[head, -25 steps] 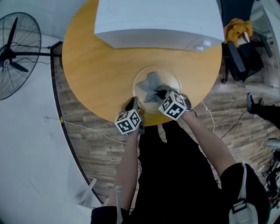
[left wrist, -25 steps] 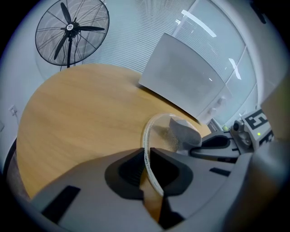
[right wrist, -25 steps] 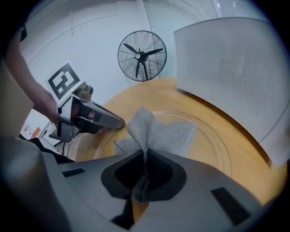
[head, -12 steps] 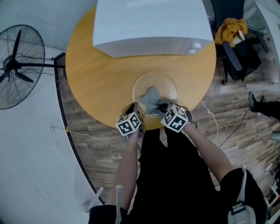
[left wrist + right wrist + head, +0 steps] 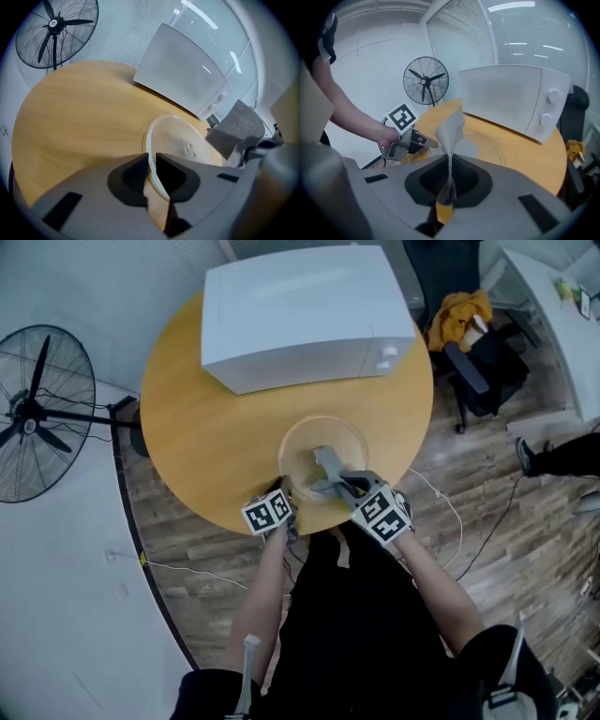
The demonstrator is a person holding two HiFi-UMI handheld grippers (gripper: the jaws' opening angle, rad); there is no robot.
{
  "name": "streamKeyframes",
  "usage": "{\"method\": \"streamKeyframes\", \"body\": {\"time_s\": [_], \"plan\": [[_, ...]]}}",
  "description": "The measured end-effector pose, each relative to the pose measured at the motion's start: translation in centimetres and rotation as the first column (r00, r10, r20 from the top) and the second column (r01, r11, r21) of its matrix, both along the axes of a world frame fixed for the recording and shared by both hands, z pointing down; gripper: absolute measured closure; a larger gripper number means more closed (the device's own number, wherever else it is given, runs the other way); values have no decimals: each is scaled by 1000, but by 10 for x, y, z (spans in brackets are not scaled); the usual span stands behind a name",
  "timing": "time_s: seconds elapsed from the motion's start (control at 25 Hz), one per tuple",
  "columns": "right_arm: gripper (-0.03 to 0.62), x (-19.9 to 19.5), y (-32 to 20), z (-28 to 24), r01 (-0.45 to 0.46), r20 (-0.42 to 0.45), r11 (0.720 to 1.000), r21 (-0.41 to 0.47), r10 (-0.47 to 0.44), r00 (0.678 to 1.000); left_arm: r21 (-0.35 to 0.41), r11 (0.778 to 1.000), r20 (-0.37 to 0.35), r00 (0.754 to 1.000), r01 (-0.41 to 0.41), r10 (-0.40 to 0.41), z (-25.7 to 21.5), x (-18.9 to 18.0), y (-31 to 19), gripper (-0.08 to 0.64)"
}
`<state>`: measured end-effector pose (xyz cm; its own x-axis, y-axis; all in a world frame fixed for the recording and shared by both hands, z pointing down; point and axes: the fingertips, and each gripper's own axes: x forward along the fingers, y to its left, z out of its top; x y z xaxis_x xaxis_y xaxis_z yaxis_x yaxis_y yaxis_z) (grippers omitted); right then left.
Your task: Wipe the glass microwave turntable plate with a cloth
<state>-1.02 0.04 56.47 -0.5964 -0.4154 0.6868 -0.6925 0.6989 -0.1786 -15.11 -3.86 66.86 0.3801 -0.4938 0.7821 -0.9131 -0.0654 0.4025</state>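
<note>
The clear glass turntable plate [image 5: 323, 451] lies on the round wooden table [image 5: 206, 418], near its front edge. My left gripper [image 5: 284, 505] is shut on the plate's near rim [image 5: 151, 161], which runs between its jaws. My right gripper [image 5: 349, 488] is shut on a grey cloth [image 5: 325, 467]; the cloth stands up from its jaws [image 5: 450, 133] over the plate's near right part [image 5: 487, 145]. In the right gripper view the left gripper [image 5: 423, 140] shows at the plate's left edge.
A white microwave [image 5: 305, 315] stands at the back of the table, behind the plate. A pedestal fan [image 5: 37, 413] stands on the floor at the left. At the right are a dark chair with a yellow garment [image 5: 459, 310] and cables on the wood floor.
The cloth has been drawn from the plate's middle toward its near right edge with the right gripper. The left gripper stays on the rim. The head view has shifted.
</note>
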Motion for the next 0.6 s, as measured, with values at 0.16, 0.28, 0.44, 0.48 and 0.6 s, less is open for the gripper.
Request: {"method": "streamKeyframes", "body": {"time_s": [0.16,0.28,0.44,0.48,0.6], "plan": [[571,5,-1,-31,-114,17,992,48,113,993,27,998,5,999,-52,52,-14,-4,-2,533],[571,8,-3,-58,-200,52,974,103,196,979,96,992,-23,996,-80,83,-43,-7,-4,534],[571,11,-6,-95,-284,115,943,175,267,957,233,965,-81,987,-118,140,-103,-8,-10,548],[571,12,-7,-103,-300,132,934,193,278,951,271,954,-87,984,-128,157,-118,-8,-11,555],[571,15,-6,-130,-343,188,907,246,302,934,389,907,-83,975,-159,207,-166,-6,-14,561]]}}
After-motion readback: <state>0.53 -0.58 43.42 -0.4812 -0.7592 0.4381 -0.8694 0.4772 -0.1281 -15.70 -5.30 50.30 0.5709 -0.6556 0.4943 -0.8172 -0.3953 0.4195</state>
